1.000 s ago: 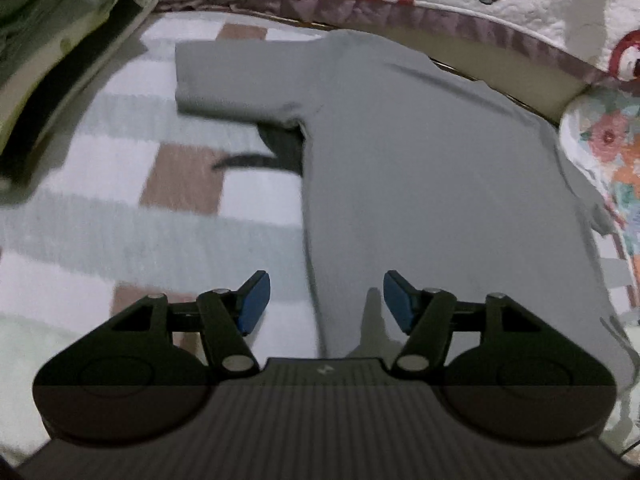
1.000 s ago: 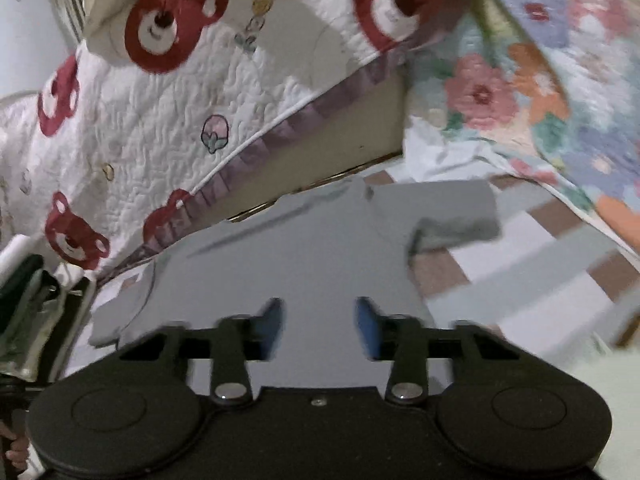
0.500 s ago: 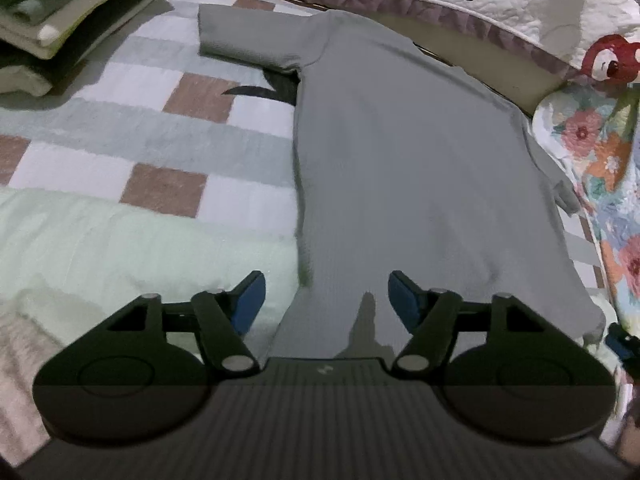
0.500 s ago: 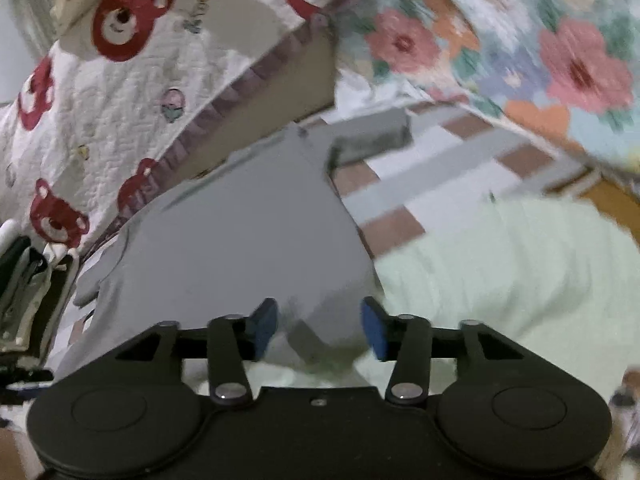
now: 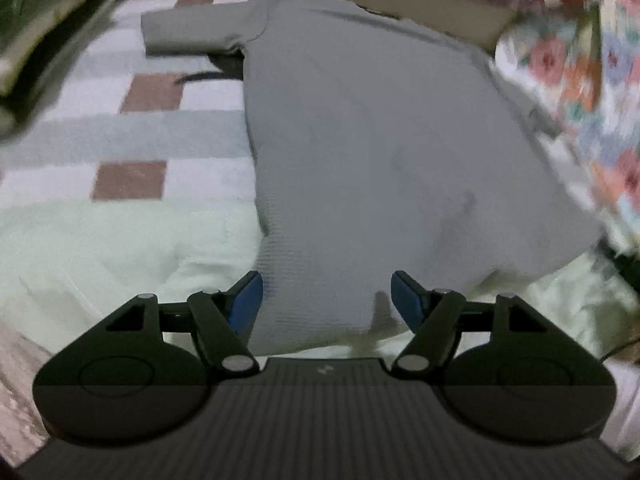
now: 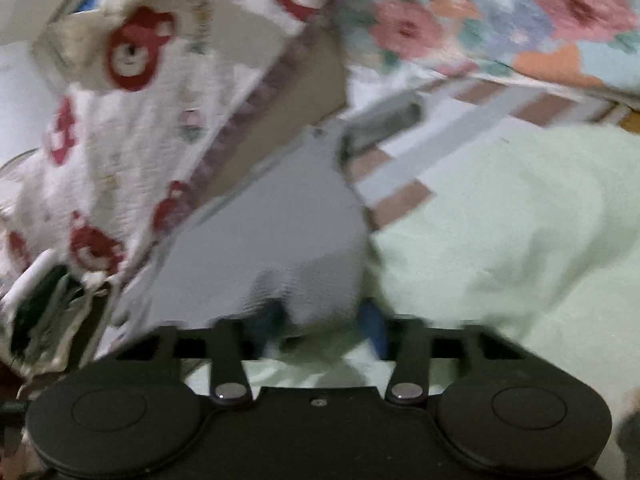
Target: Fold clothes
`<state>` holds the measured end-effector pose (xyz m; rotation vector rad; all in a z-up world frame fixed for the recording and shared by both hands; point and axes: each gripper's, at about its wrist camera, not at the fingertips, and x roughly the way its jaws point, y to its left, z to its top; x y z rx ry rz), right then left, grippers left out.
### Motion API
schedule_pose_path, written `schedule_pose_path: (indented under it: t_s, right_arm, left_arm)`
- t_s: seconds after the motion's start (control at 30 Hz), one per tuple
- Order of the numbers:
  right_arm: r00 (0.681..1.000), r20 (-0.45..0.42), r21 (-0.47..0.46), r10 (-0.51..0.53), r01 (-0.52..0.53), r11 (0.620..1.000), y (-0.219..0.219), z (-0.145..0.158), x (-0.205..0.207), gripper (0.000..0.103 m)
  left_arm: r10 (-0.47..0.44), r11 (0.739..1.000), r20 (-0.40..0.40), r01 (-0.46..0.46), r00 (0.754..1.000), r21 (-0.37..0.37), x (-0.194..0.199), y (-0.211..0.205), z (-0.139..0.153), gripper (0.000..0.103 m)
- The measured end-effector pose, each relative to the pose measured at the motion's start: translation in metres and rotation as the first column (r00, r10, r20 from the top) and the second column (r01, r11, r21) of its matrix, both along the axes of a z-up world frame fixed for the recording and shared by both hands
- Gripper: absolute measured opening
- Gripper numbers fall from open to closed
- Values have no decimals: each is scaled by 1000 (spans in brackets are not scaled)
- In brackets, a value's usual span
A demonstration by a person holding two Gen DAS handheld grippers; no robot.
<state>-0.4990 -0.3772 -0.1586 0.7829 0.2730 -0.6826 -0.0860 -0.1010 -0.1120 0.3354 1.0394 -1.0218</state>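
A grey short-sleeved shirt [image 5: 360, 140] lies spread flat on the bed, its collar at the far end and its hem toward me. My left gripper [image 5: 326, 300] hovers over the hem's left corner, and its jaws are opening, with the cloth lying below and between the blue pads, untouched. In the right wrist view, the shirt [image 6: 280, 220] bunches up at its other hem corner. My right gripper [image 6: 322, 326] is closing around that bunched corner, and a gap still shows beside the pads in this blurred frame.
Under the shirt lie a pale green cover [image 5: 100, 248] and a checked blanket [image 5: 132, 176]. A bear-print quilt [image 6: 132, 92] stands along the far edge, with a floral quilt [image 6: 520, 20] on the right. A pile of folded clothes [image 5: 40, 20] sits at the far left.
Both grippers have drawn back down the shirt to its hem. The right gripper dropped low onto the hem corner, where the cloth now bunches between its pads. The left jaws stand slightly wider.
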Motion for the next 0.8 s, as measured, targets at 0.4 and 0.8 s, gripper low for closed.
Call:
schedule_pose_path:
  t_s: [0.4,0.8]
  right_arm:
    - [988,-79,-183,130,-143,973,-24,46,27,14]
    - [945,-319,-71,76,-104,992,-129,24,94,20]
  left_arm:
    - [-39,996,28,37,999,78,14,-33,1,4]
    - [71,997,167,-68,983,-19,66,-106,-13,13]
